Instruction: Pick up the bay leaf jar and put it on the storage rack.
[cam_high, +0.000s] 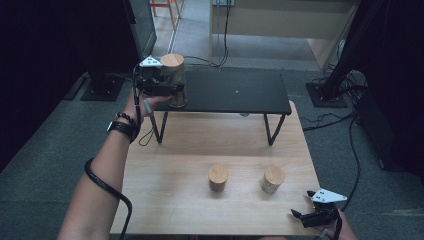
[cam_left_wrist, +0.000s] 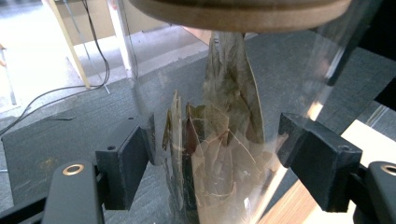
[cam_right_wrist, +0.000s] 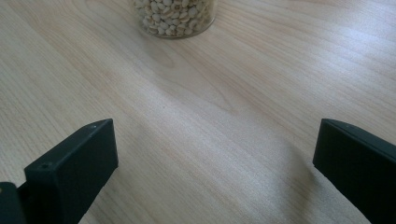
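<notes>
Item: tall jar (cam_left_wrist: 224, 154), clear-walled cylinder with flat wooden lid (cam_high: 172, 60); holds dried leaves; stands at the left end of the black shelf (cam_high: 240, 92). Handling, judged: light, rigid, smooth-sided, likely slippery and breakable; best taken mid-body, below the lid. Left gripper (cam_high: 167, 90): jaws either side of the jar, whether clamped cannot be told. Right gripper (cam_high: 306, 218): jaws spread wide, idle over the pale wood table (cam_right_wrist: 196, 121).

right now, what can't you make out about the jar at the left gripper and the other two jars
- Tall jar, high view: the left gripper covers its base, so whether it rests on the black shelf is unclear.
- Same jar, left gripper view: lid cut off by the top edge; pad contact unclear through the glass.
- Two short jars, high view: contents too small to tell.
</notes>
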